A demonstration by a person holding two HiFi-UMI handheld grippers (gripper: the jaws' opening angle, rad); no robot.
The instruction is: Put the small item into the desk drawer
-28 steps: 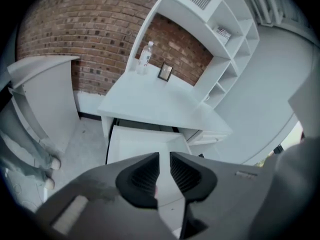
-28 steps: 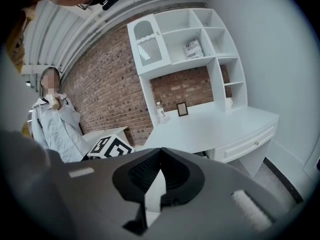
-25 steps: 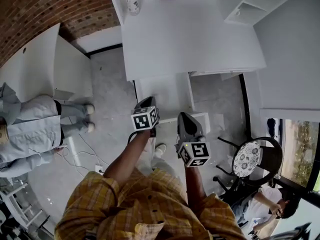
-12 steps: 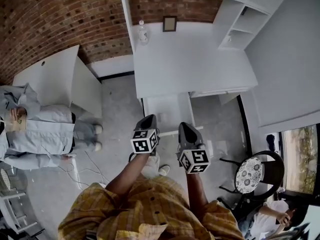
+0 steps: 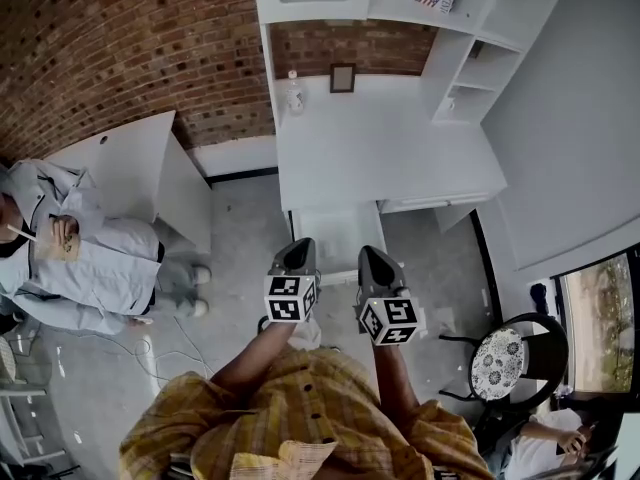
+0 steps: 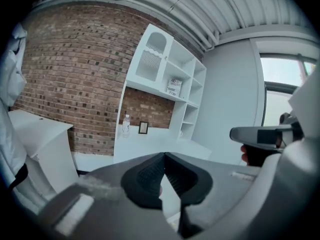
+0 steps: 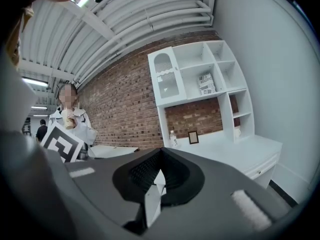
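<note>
In front of desk (image 5: pixel 400 158): left gripper (image 5: pixel 296 245) and right gripper (image 5: pixel 369 255) higher than second ago, jaws together, nothing held. Drawer (image 5: pixel 340 230) sticks out from desk front; small item not discernible.

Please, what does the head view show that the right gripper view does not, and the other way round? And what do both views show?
Only the head view shows the person's yellow checked shirt and the round patterned chair. Only the right gripper view shows the ribbed ceiling and the right gripper seen along its own jaws, which are closed together. Both show the white desk, the bottle and the picture frame on it, the shelf unit and the brick wall.
</note>
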